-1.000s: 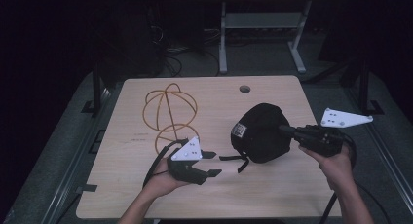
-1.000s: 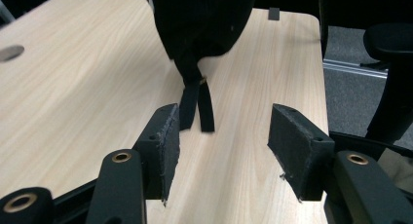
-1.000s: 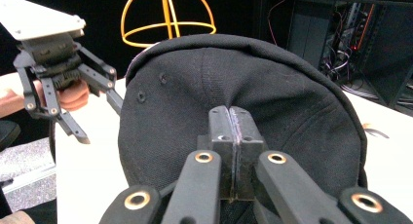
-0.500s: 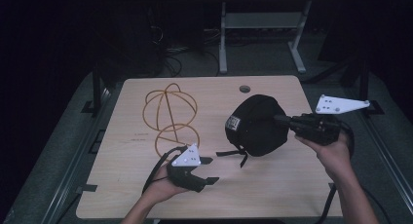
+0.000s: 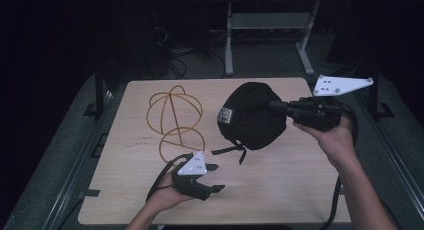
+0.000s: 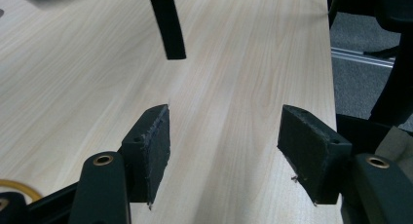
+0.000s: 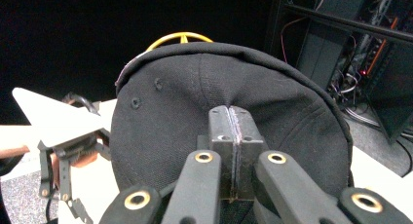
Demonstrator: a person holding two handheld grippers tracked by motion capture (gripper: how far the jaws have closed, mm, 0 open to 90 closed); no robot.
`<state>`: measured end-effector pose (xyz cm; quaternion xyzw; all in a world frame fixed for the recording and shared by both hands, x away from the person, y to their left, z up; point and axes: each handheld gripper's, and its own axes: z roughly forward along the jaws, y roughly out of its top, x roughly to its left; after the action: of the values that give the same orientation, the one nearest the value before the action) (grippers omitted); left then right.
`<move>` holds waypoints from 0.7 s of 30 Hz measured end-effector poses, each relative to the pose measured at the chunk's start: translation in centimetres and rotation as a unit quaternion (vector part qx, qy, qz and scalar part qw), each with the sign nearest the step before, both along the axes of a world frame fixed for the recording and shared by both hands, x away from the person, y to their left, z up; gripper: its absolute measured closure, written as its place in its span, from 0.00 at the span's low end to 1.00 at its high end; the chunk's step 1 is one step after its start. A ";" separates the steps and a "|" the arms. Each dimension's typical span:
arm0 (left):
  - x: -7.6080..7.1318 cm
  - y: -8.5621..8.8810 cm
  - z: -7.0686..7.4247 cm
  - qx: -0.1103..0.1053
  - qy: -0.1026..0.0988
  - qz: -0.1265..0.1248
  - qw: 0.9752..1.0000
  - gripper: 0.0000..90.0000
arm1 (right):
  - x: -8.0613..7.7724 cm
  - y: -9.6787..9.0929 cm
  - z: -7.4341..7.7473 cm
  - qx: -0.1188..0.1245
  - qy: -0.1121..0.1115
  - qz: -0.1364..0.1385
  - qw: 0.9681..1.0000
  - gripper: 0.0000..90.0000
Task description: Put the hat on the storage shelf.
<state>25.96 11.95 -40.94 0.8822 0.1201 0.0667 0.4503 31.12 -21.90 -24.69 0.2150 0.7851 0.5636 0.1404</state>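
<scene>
Cap (image 5: 252, 116) hangs tilted above the table (image 5: 300, 190), near its right half — the right gripper (image 7: 229, 119) pinches a fold of its black cloth, jaws pressed together. Its strap (image 6: 168, 24) dangles free over the wood. Left gripper (image 5: 212, 177) rests low at the near edge; its jaws have just been opening and stand apart — nothing between them. Orange wire frame (image 5: 172, 117) stands left of the cap, apart from it.

cap (image 7: 272, 112): matt black woven cloth, stitched eyelets, pinched between the jaws
desk (image 6: 234, 63): pale wood-grain laminate, smooth, below the jaws
wire frame (image 5: 172, 115): glossy orange
jaw pads: rough matt black rubber
</scene>
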 end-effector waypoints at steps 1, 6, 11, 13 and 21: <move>-0.1 0.0 -0.1 -0.001 0.000 0.000 1.000 0.40 | 0.1 0.3 0.3 0.001 -0.003 0.001 1.000 1.00; -0.2 -0.2 -0.1 0.003 -0.002 -0.005 1.000 0.39 | 0.9 1.7 1.5 0.001 -0.007 0.011 1.000 1.00; -0.3 -0.3 -0.3 0.005 0.000 -0.007 1.000 0.39 | 1.3 2.7 2.4 -0.002 -0.011 0.017 1.000 1.00; -0.3 -0.3 -0.3 0.005 0.000 -0.007 1.000 0.39 | 1.7 3.4 3.1 -0.004 -0.013 0.021 1.000 1.00; -0.6 -0.4 -0.2 0.001 0.001 -0.011 1.000 0.39 | 2.1 4.9 3.9 -0.014 -0.016 0.031 0.999 1.00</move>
<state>25.34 11.56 -41.16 0.8840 0.1112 0.0609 0.4499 33.24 -16.96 -20.82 0.1796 0.7969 0.5600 0.1379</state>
